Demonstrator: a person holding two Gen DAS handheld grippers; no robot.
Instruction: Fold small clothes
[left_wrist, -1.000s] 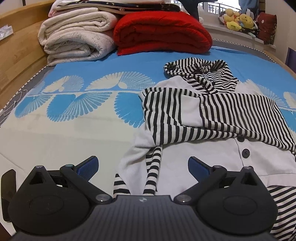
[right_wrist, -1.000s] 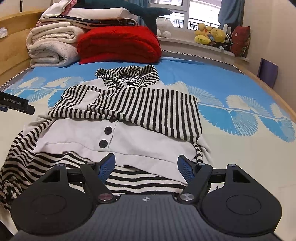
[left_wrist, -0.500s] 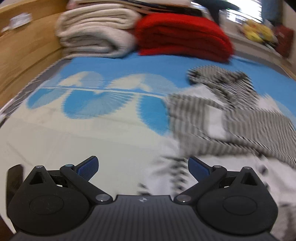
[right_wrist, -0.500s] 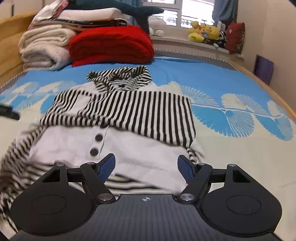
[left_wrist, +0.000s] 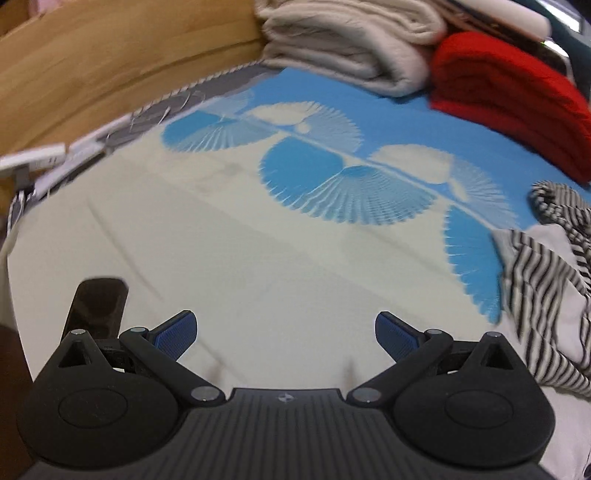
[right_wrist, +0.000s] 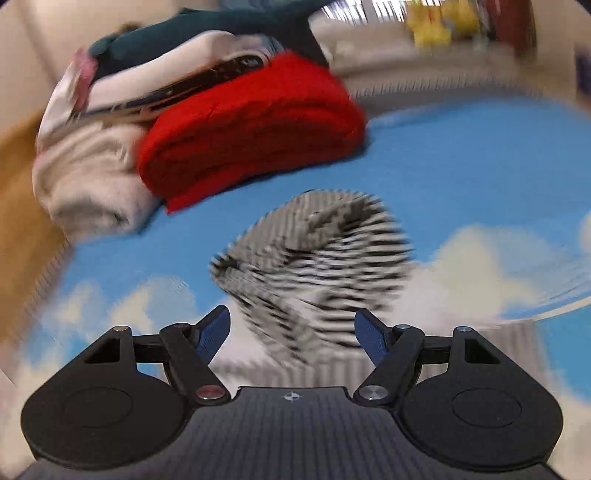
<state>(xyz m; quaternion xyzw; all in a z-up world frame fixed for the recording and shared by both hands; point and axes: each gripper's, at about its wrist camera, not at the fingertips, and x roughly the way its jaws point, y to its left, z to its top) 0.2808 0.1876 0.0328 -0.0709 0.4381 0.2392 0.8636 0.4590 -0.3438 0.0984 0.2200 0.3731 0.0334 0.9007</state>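
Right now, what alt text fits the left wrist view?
The open left gripper hovers over bare cream bedsheet, holding nothing. The striped hooded garment lies at the right edge; folded cream blanket and red blanket are stacked beyond.

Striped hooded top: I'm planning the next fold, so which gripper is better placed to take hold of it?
Probably the right gripper: the striped hooded top lies straight ahead between its open jaws, though blurred. The left gripper, also open, faces bare bedsheet, with the top at its view's right edge.
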